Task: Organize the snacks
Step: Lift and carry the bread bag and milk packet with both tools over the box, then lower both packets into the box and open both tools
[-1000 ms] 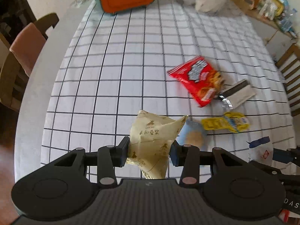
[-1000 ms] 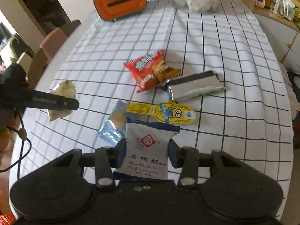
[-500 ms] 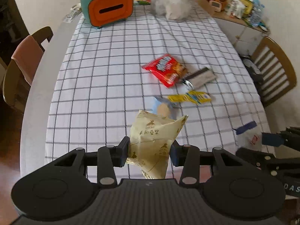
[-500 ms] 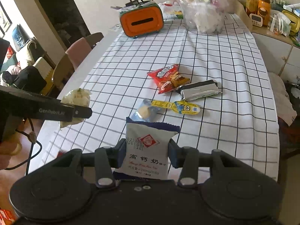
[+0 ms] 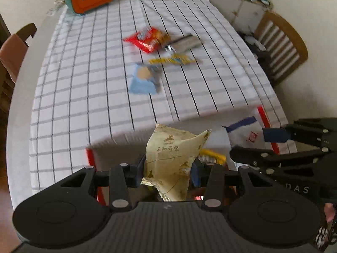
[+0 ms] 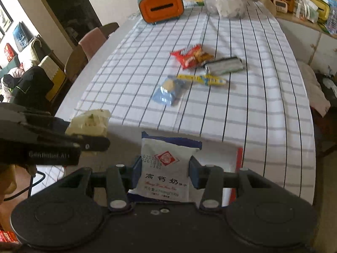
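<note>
Black left gripper, blue pads, silver screws, ribbed housing

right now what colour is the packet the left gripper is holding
Pale yellow-beige packet with brown print, clearest in the left wrist view.

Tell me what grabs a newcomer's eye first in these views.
Each gripper clamps a snack in the foreground: the left gripper a beige soy-milk packet, the right gripper a white milk-candy packet. Beyond them, on the checked tablecloth, lie a red chip bag and other wrappers, with an orange tissue box at the far end.
</note>
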{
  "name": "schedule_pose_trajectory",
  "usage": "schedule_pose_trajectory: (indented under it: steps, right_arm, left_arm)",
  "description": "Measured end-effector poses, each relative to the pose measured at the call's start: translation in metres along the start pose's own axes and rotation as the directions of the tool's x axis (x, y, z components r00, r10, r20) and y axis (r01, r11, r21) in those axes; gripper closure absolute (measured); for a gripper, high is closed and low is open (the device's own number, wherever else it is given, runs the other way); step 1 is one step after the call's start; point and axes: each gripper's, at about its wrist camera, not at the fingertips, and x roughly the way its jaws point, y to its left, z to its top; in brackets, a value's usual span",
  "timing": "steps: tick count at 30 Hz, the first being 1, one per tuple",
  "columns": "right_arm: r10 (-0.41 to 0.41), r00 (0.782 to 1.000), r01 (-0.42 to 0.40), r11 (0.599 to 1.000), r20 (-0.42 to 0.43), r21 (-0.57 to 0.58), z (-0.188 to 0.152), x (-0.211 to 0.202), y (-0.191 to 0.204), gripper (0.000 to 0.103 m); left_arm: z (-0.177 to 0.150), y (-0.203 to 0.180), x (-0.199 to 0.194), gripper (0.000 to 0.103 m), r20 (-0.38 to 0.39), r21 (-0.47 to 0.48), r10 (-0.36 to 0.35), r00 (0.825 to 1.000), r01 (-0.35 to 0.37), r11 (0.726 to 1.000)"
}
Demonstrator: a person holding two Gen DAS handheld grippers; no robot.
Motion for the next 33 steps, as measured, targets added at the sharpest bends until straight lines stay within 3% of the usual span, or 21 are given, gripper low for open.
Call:
schedule_pose_trajectory:
  steps: [14, 33]
  right_arm:
    - [-0.011, 0.995, 0.013, 1.000, -0.101, 0.018, -0.054, 0.023, 0.012, 0.058]
    - [-0.049, 0.989, 0.047, 0.999, -0.140, -0.018, -0.076, 0.038, 0.027, 0.058]
  left_arm:
    - [-0.037, -0.015, 0.042, 0.061, -0.174, -0.018, 0.048, 0.984, -0.052, 0.998]
    - [-0.046, -0.018, 0.070, 0.056, -0.282, -0.032, 0.054, 0.958, -0.066, 0.997]
